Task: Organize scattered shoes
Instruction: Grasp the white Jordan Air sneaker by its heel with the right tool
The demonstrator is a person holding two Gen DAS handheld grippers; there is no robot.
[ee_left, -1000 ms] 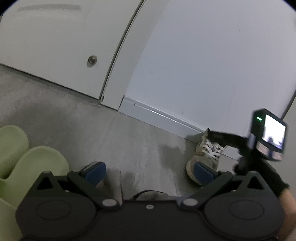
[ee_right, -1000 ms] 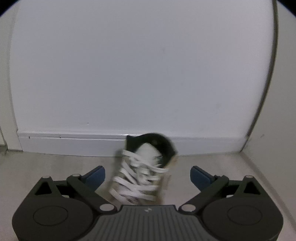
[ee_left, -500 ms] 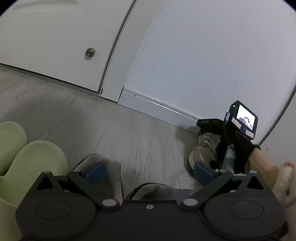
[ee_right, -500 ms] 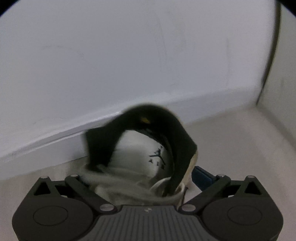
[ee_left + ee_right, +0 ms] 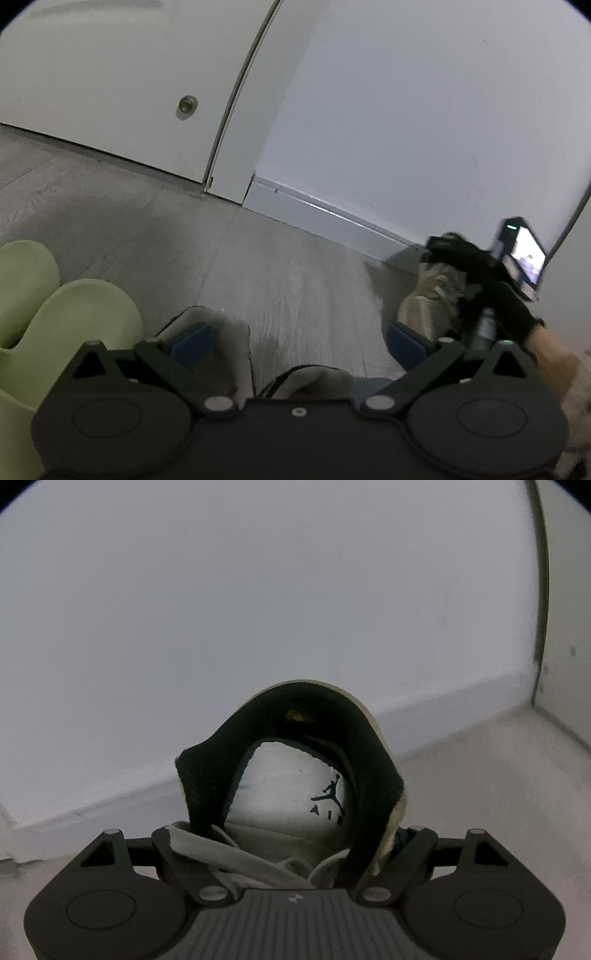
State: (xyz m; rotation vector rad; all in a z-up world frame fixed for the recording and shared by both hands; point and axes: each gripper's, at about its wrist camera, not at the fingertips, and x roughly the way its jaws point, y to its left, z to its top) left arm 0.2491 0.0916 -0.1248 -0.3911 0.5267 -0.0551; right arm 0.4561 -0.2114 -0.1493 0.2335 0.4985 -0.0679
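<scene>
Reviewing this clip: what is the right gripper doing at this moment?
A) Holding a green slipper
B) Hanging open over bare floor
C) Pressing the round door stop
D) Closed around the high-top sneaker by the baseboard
D: in the right wrist view the right gripper has its fingers drawn in against the laces and collar of the sneaker, which sits close to the baseboard.

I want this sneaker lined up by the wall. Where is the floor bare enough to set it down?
The floor is bare from the green slippers across to the baseboard and door. It is crowded at the corner, where the right gripper grips the sneaker.
</scene>
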